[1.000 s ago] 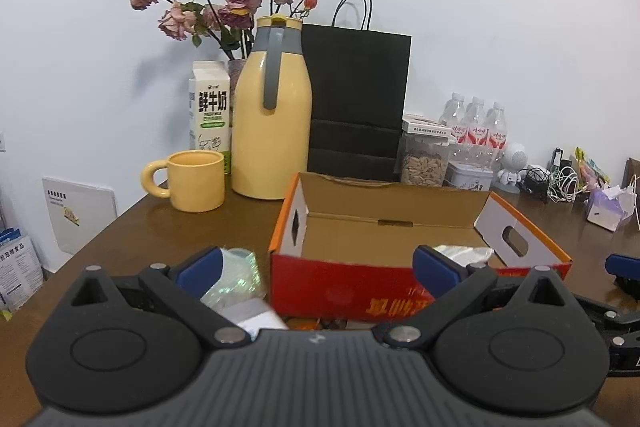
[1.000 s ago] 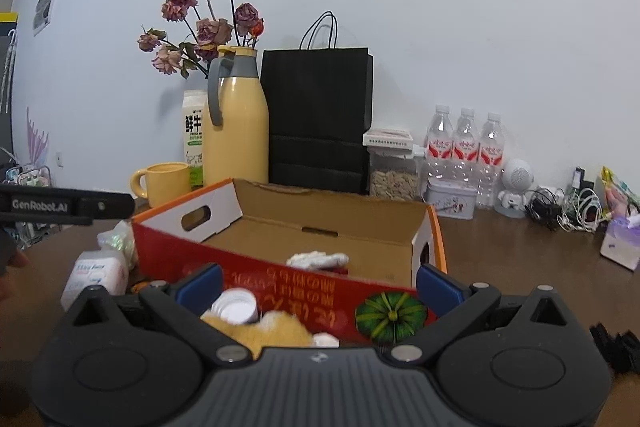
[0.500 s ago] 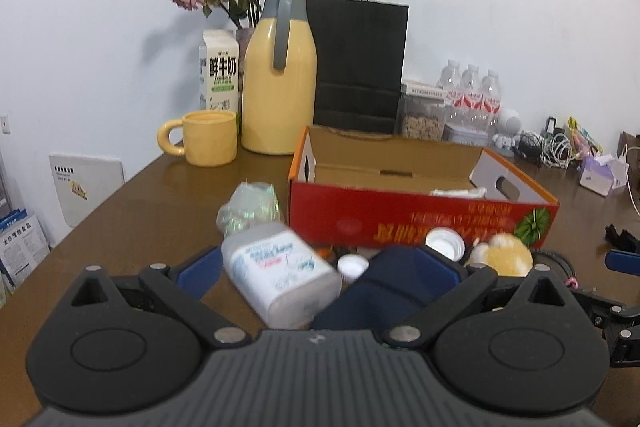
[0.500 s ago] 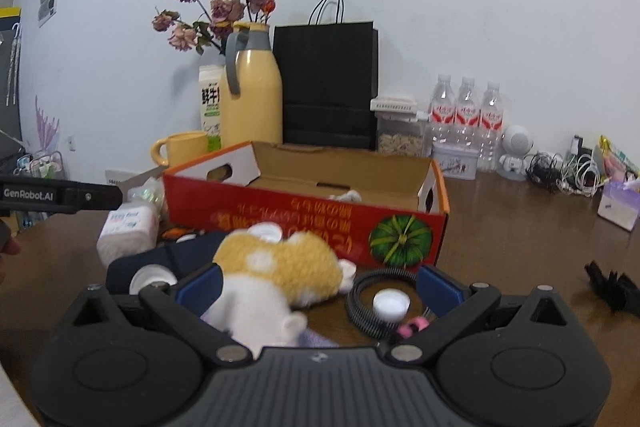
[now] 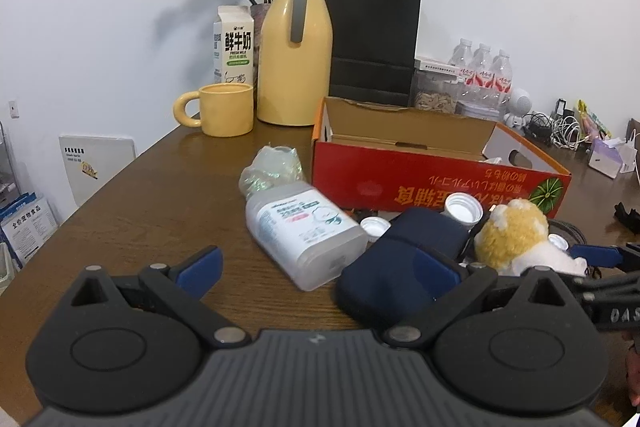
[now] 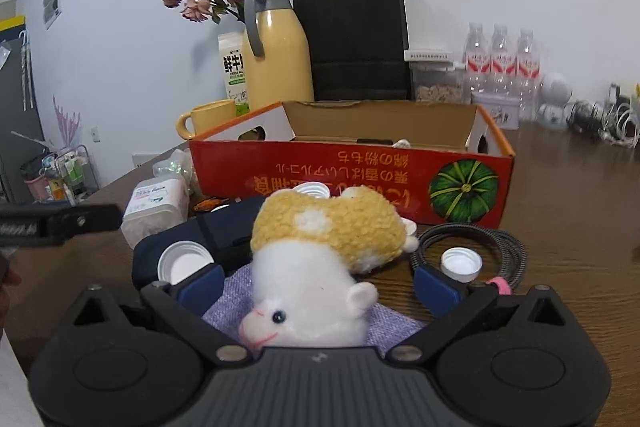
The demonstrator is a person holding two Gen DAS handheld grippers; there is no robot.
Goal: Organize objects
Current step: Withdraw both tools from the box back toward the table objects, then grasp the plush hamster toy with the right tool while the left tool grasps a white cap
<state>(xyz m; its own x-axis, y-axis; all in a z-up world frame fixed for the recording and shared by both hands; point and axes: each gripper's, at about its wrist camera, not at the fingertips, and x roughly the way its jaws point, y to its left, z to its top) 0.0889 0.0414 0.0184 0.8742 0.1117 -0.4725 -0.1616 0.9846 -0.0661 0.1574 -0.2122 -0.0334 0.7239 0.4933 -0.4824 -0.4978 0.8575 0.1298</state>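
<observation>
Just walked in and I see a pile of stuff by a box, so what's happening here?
A person with a handheld gripper in each hand is tidying clutter on a wooden table. The right gripper, jaws open, straddles a plush toy. The left gripper, also open, faces a white bottle and a navy pouch. The red cardboard box behind looks nearly empty.

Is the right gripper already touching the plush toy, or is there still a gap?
Apart. In the right wrist view the right gripper has its jaws wide open, and purple cloth shows between each finger and the plush toy.
</observation>
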